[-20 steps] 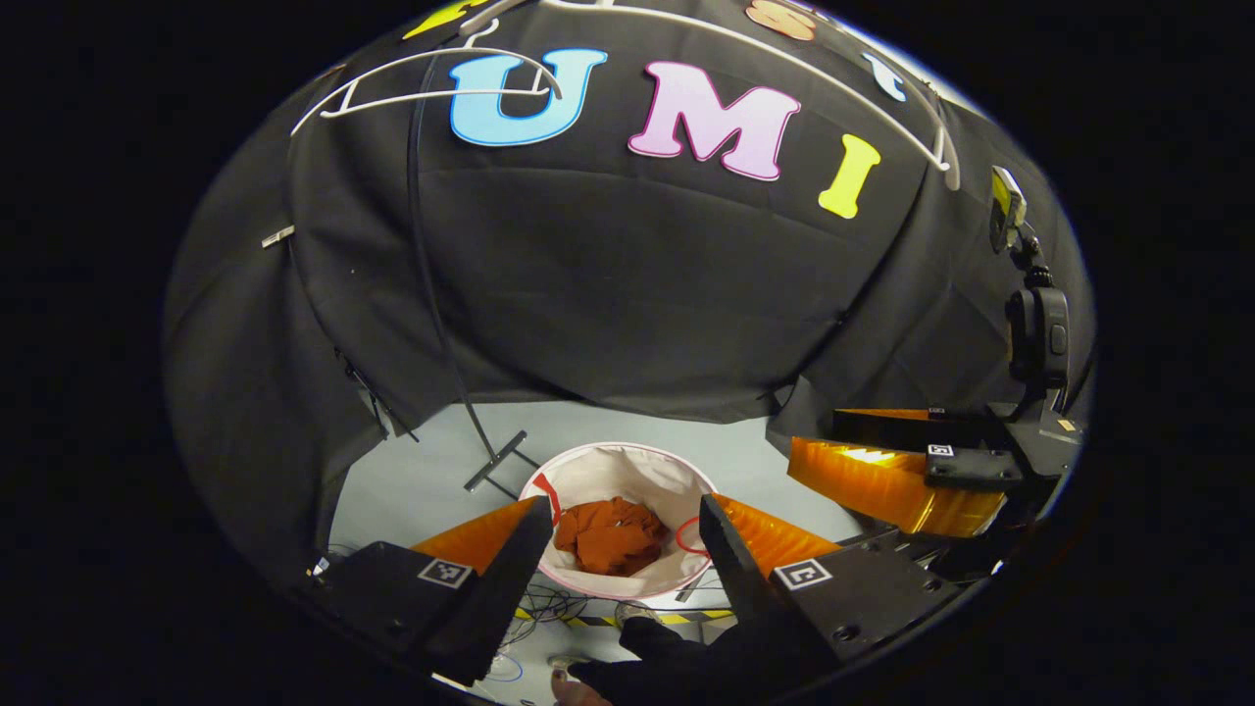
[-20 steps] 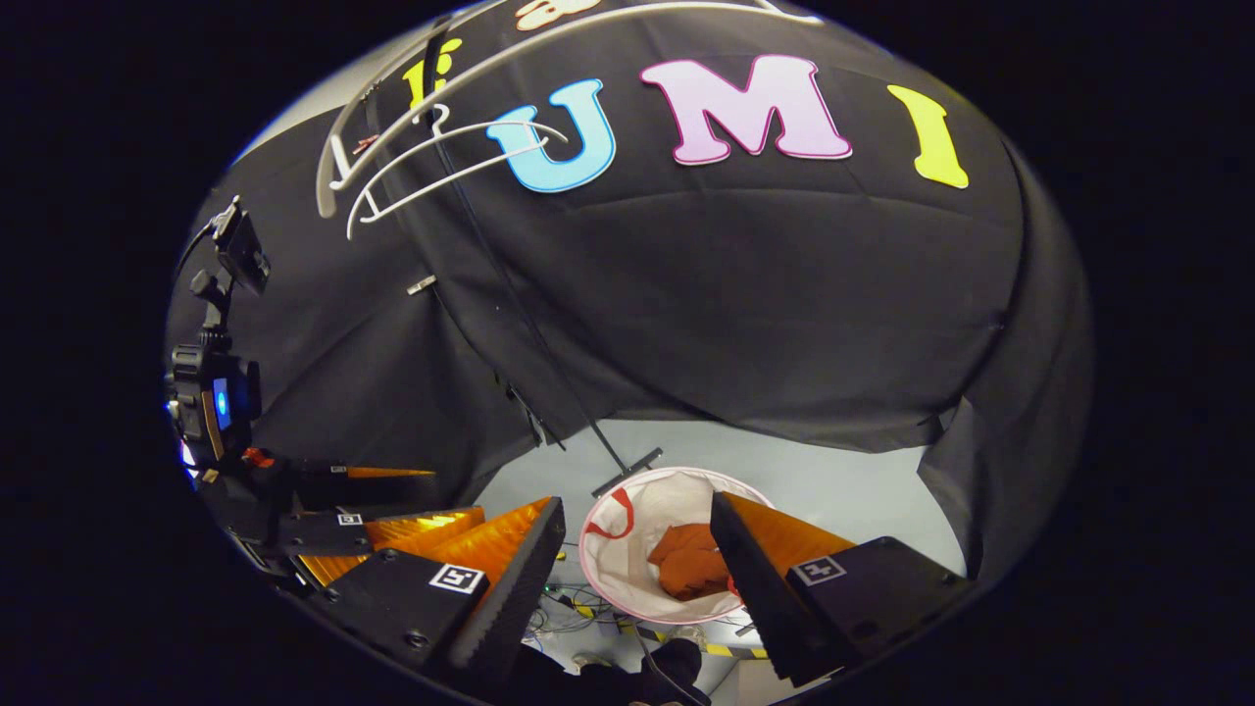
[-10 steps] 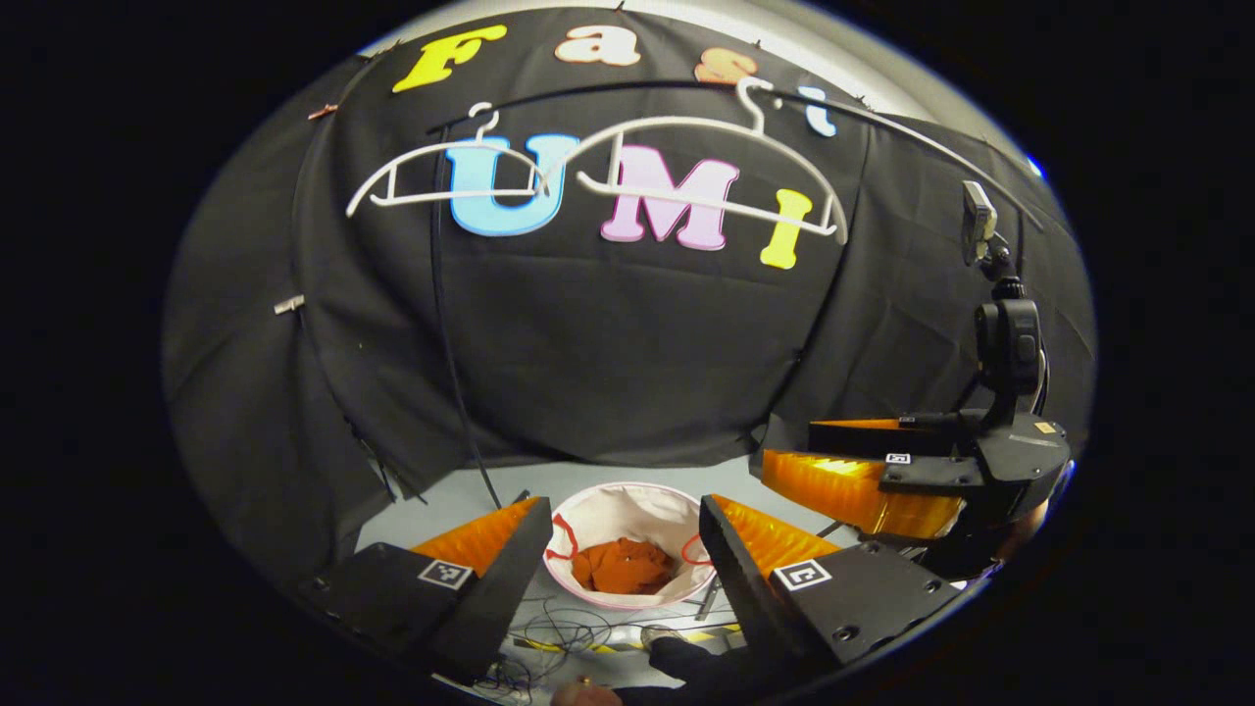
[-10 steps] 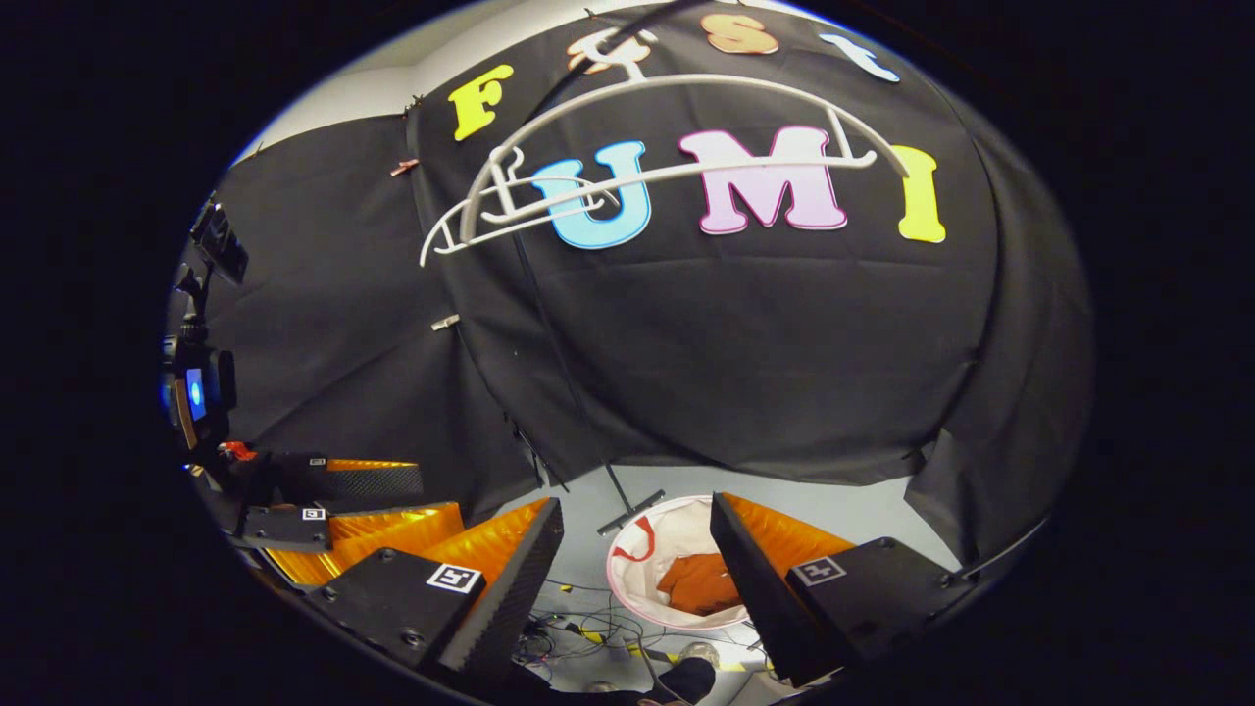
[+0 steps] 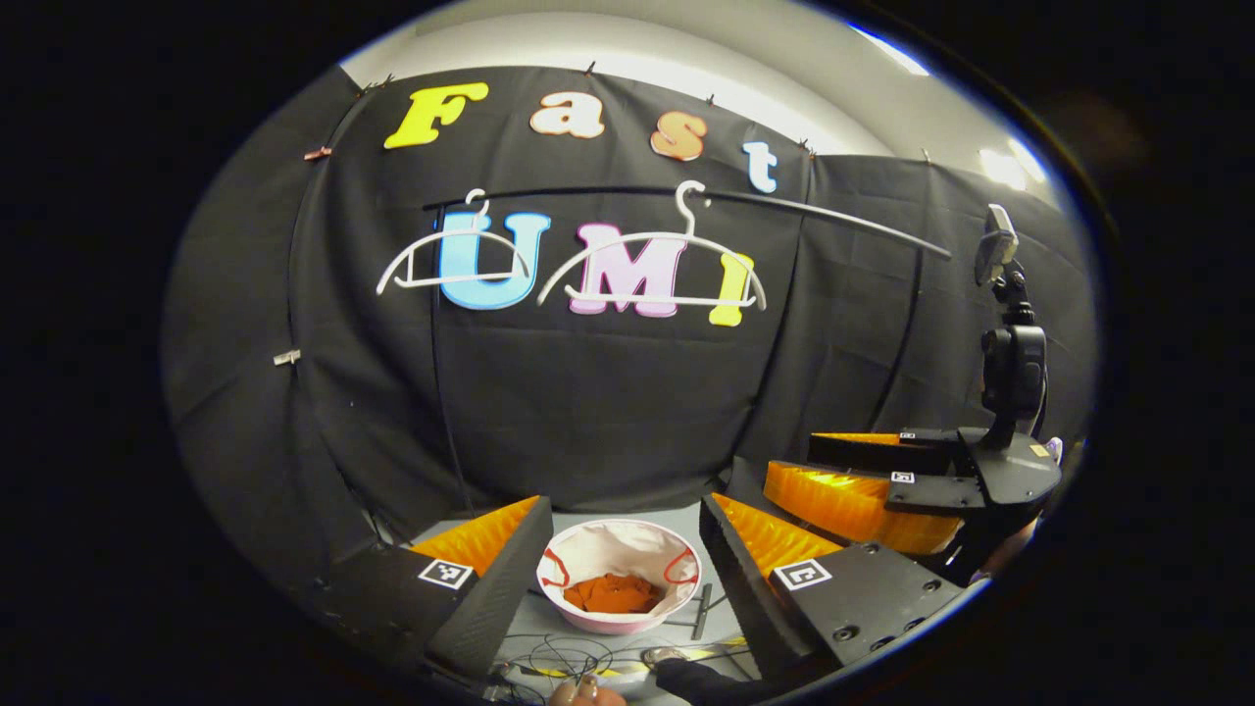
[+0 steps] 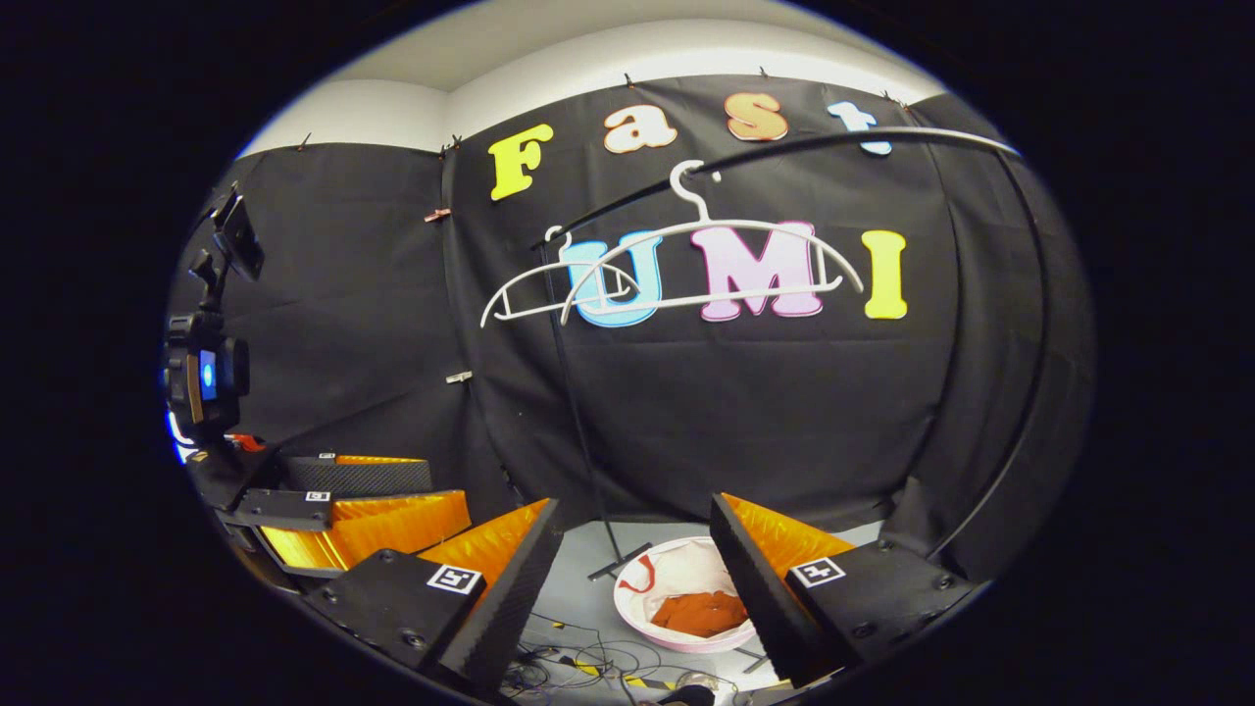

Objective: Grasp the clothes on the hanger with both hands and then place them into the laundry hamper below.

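Orange clothes (image 6: 701,612) lie in the hamper (image 6: 637,588) below two bare hangers (image 6: 686,275).

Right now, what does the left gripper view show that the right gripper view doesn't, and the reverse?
Left gripper view: the right gripper off to one side, plus a person's fingertips and dark sleeve at the bottom edge.

Right gripper view: the left gripper off to one side, with a blue light on the device mounted above it.

Both: two bare white hangers on the rail, the orange garment lying in the hamper, and each camera's own gripper open and holding nothing.
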{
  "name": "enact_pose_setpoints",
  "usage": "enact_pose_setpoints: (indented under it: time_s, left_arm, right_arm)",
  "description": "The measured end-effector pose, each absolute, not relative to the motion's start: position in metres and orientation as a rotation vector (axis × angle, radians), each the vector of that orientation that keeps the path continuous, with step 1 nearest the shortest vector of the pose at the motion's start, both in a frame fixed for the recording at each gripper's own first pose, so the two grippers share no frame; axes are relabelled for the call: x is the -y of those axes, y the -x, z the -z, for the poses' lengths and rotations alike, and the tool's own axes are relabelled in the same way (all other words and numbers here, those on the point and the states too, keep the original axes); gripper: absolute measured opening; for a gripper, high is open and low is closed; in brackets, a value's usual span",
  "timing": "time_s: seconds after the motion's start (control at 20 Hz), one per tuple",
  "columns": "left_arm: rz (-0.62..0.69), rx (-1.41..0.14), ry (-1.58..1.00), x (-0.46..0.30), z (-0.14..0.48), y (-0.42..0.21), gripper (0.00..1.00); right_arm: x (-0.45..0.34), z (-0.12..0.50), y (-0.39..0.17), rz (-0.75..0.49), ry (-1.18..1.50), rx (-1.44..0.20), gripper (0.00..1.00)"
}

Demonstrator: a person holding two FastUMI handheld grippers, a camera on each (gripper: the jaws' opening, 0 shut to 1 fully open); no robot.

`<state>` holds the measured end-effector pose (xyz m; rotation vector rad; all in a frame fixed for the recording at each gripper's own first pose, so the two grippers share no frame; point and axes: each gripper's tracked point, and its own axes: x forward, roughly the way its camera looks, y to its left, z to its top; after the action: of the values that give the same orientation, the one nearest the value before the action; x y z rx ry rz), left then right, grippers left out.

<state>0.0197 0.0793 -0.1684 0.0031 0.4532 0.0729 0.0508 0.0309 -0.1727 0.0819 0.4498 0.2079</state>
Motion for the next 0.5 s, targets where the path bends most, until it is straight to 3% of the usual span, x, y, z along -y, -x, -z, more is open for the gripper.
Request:
enact_pose_setpoints:
  time_s: [0.15, 0.5]
  left_arm:
    - [-0.043, -0.423, -0.006, -0.071, 0.144, -0.003, 0.95]
    - [-0.003, -0.185, -0.053, -0.037, 0.045, 0.003, 0.95]
  right_arm:
    - [-0.042, 0.126, -0.037, -0.206, -0.100, -0.337, 0.98]
    - [-0.018, 0.027, -0.024, -0.135, -0.138, -0.081, 0.99]
